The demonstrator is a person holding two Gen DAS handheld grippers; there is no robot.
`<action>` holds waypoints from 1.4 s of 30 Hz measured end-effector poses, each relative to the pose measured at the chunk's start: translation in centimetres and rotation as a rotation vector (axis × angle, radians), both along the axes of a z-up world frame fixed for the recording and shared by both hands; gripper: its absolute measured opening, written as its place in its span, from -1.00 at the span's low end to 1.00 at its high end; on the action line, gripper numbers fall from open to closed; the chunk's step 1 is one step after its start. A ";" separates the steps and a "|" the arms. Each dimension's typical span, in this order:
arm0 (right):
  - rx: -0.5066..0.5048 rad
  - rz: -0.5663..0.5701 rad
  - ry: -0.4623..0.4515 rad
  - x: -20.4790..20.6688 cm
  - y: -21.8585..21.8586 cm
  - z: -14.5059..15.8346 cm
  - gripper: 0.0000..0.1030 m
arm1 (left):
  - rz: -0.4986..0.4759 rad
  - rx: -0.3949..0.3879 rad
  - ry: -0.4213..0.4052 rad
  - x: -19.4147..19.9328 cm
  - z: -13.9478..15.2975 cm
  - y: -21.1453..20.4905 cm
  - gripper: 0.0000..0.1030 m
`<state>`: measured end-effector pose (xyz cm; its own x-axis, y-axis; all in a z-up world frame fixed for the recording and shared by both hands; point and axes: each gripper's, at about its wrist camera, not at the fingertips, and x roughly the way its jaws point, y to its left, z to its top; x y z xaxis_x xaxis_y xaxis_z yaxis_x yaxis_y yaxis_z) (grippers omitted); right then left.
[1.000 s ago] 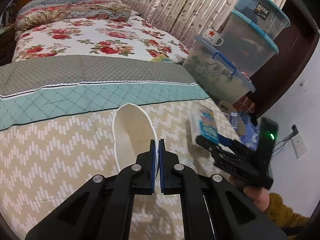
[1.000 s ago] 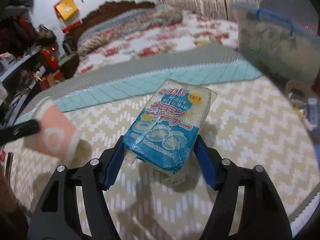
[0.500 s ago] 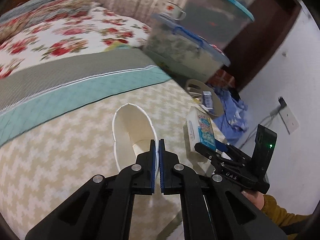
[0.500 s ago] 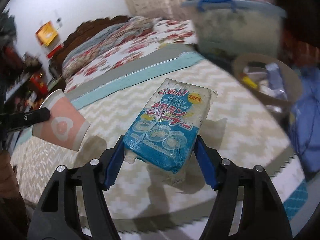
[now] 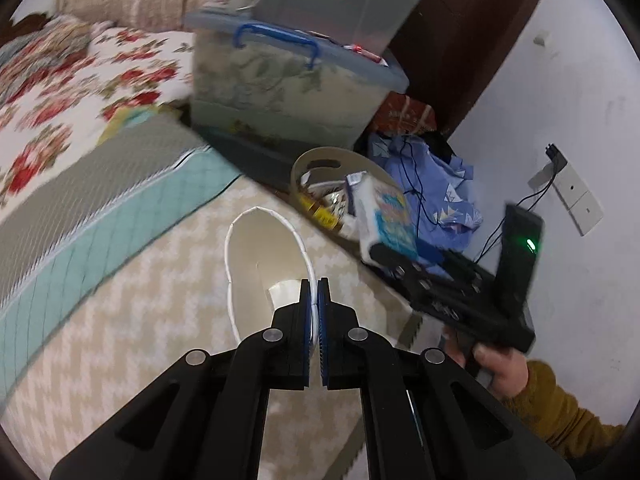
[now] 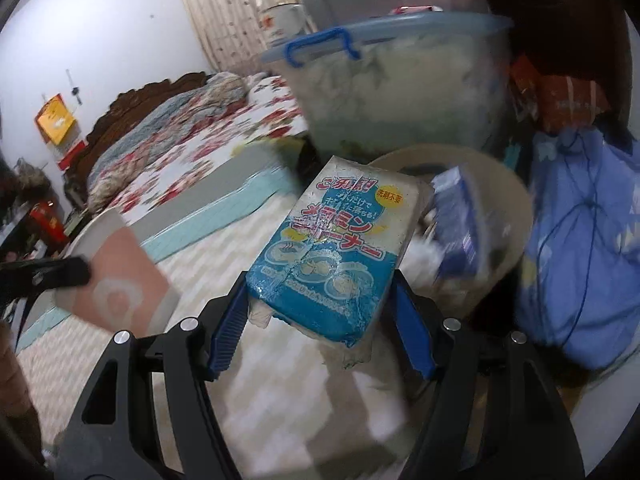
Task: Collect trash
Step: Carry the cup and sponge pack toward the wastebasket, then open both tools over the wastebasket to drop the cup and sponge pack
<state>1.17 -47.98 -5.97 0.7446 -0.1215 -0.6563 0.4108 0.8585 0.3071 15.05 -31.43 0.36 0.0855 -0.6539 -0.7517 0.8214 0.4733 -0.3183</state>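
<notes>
— Looking along the left gripper [image 5: 314,300], what do you record?
— Jaws clenched on the wall of a white paper cup [image 5: 268,268], mouth facing away from it. Only this view shows the hand [image 5: 496,364] and mustard sleeve [image 5: 560,412] carrying the right gripper [image 5: 404,256].
— And the right wrist view?
— Only there the cup's pink outside [image 6: 120,284] shows. The right gripper [image 6: 320,308] is grasping a blue-and-white packet [image 6: 332,248] between its blue pads, upright.
— Surroundings?
— Just beyond the packet, a beige bin [image 6: 496,184] with litter inside. Beneath both grippers, a zigzag-patterned bedspread [image 5: 140,320]; behind the bin, lidded plastic boxes [image 5: 288,80] and blue cloth [image 6: 580,240].
</notes>
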 end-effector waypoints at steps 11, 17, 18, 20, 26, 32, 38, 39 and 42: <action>-0.068 -0.036 0.100 5.1 -10.0 -2.8 0.70 | -0.085 0.037 -0.034 3.1 0.4 -14.5 -0.94; -0.008 -0.149 -0.030 -1.8 -11.5 -2.8 0.73 | -0.129 0.059 -0.036 3.4 -1.3 -20.2 -0.94; -0.001 -0.156 -0.035 -2.3 -11.5 -2.9 0.73 | -0.137 0.065 -0.036 3.4 -1.8 -21.2 -0.94; 0.024 -0.171 -0.045 -3.8 -11.6 -3.3 0.73 | -0.145 0.081 -0.034 3.4 -2.5 -22.4 -0.94; 0.109 -0.209 -0.060 -4.9 -12.2 -4.9 0.73 | -0.122 0.221 -0.069 4.3 -7.7 -25.2 -0.71; 0.065 -0.195 -0.053 -4.7 -10.5 -4.7 0.73 | -0.130 0.301 -0.095 4.1 -10.4 -26.2 -0.27; -0.006 -0.161 -0.036 -4.4 -8.9 -4.0 0.73 | -0.131 0.272 -0.183 2.2 -8.7 -24.6 0.36; -0.018 -0.159 -0.033 -4.4 -8.7 -3.8 0.73 | -0.131 0.268 -0.178 2.1 -8.3 -24.4 0.37; -0.028 -0.141 -0.030 -4.2 -8.4 -3.2 0.73 | -0.125 0.241 -0.166 2.1 -6.8 -23.3 0.38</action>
<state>-3.05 -56.36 -9.18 0.7382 -0.2445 -0.6287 0.5191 0.8010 0.2981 17.11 -54.75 -6.47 0.1504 -0.4720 -0.8687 0.9092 0.4112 -0.0660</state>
